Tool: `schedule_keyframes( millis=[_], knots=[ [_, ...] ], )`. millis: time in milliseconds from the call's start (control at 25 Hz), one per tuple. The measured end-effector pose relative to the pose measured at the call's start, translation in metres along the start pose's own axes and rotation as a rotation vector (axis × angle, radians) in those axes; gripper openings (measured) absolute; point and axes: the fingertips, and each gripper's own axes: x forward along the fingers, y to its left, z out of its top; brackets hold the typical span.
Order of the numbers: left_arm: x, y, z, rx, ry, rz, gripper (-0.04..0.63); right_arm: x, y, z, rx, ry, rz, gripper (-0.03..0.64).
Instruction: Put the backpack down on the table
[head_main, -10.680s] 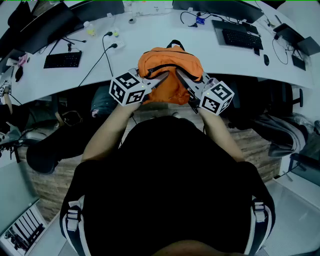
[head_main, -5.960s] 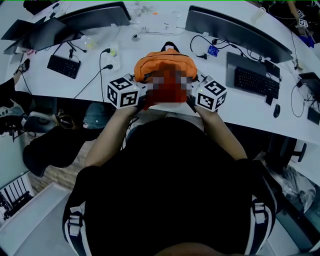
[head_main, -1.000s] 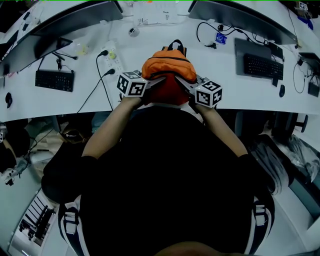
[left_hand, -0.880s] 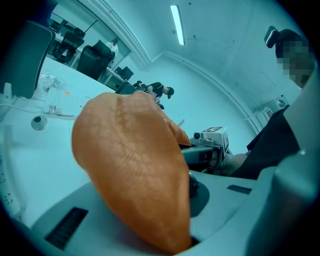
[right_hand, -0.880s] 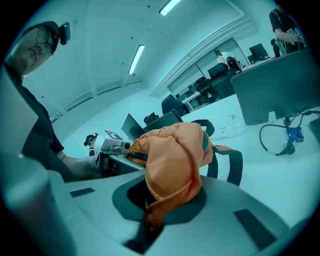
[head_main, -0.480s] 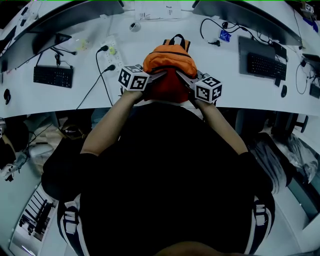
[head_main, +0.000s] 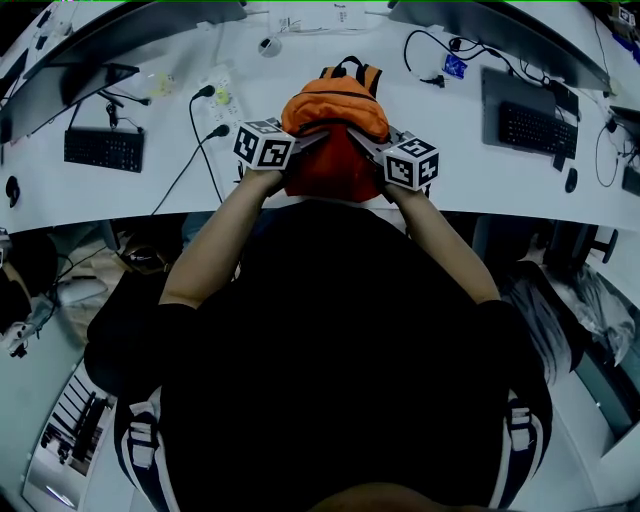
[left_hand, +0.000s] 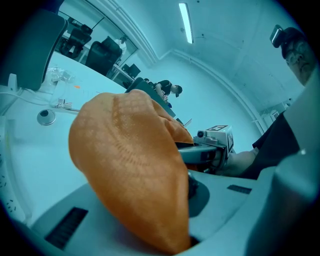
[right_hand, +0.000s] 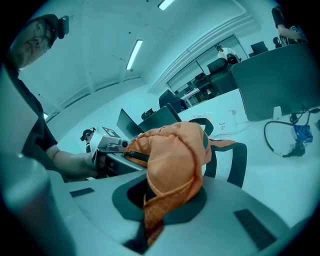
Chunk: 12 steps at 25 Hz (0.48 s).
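Backpack (head_main: 335, 118): orange, carried between the two tongs, over the near edge of the tabletop (head_main: 150, 185). At one side the left tongs (head_main: 318, 138) are clamped on a fold of its fabric. At the other, the right tongs (head_main: 356, 138) are clamped on a bunched fold.

Change noted: over the last second both tongs and their load have come down together toward the tabletop, with the grip unaltered. Contact of the bag's base with the tabletop cannot be confirmed, as the base is hidden beneath its body.

Beyond the tongs the straps (head_main: 348, 72) point away, and a power strip (head_main: 222, 100) lies further off to the left.

Assessment: lowering is nearly complete; settling and release are outstanding.
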Motion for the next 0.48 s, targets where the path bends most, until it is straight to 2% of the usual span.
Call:
schedule_keyframes(
  millis=[480],
  knots=[
    [0.010, 0.032, -0.004, -0.012, 0.028, 0.039, 0.031, 0.024, -0.025, -0.005, 0.016, 0.036, -0.012, 0.029]
  ],
)
